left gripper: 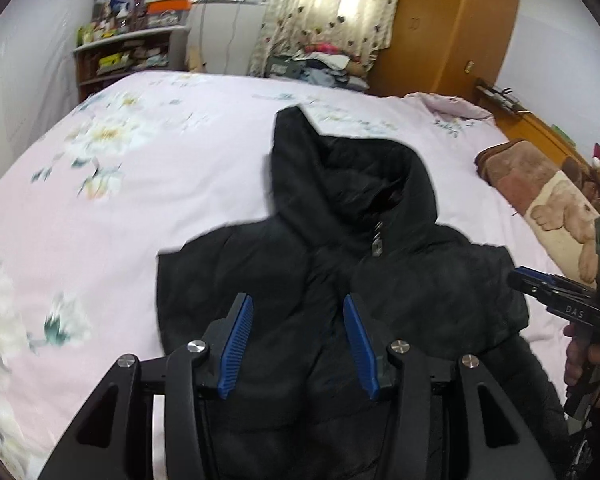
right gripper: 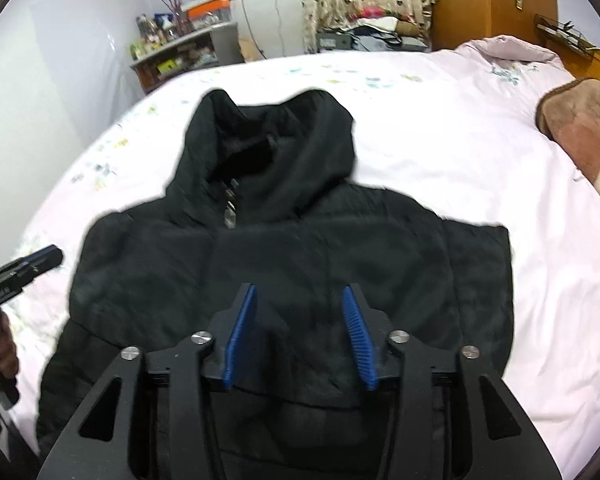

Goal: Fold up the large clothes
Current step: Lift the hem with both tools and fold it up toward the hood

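A black hooded puffer jacket lies on the bed, hood pointing away, with both sleeves folded in over the body; it also fills the right wrist view. My left gripper hovers open and empty above the jacket's chest. My right gripper is open and empty above the folded sleeve on the chest. The right gripper also shows at the right edge of the left wrist view, near the jacket's right shoulder. The left gripper shows at the left edge of the right wrist view.
The bed has a pink floral sheet. A brown bear-print blanket lies at the right side. A cluttered shelf, a clothes pile and a wooden wardrobe stand beyond the bed.
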The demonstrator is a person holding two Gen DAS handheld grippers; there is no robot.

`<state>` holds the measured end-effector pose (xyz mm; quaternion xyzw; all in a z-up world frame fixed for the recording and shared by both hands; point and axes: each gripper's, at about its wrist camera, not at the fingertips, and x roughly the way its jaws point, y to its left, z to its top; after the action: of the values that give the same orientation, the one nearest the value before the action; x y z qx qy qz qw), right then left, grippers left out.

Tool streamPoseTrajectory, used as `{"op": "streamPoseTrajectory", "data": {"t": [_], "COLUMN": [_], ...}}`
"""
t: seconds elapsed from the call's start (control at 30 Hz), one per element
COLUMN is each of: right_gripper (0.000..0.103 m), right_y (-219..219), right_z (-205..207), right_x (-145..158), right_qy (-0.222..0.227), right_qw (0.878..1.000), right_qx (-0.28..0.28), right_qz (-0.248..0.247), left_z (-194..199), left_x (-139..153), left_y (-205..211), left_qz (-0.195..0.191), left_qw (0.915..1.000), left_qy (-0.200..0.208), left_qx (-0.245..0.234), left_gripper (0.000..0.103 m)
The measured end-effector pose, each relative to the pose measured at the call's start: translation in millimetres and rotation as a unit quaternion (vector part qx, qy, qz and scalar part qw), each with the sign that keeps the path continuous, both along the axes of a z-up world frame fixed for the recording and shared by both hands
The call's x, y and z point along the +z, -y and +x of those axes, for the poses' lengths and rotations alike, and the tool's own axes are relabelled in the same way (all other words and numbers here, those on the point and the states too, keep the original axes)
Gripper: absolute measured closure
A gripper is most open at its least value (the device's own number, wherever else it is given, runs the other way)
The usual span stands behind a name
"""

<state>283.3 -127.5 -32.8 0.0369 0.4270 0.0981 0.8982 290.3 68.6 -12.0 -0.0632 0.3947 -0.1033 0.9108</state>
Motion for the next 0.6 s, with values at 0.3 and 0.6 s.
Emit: {"op": "streamPoseTrajectory", "data": {"t": [0.3,0.6], "right_gripper": [0.056,0.056], "right_y": [0,17], "right_z": [73,170], "right_x": [24,1], "right_qy": [0.021,-0.016], "right_qw": [1.000,0.998], "right_qx": [-0.009,-0.036], "right_qz": [0.008,0.056], "left_z": [89,199], "left_x": [10,-24], "left_y": [11,13], "left_qz": [0.006,0.001], "left_qw": [1.0000,0.9984], "left_qy": [0.001,-0.050], "left_qx": [-0.002,0.025], "left_gripper": [0.047,0.046]}}
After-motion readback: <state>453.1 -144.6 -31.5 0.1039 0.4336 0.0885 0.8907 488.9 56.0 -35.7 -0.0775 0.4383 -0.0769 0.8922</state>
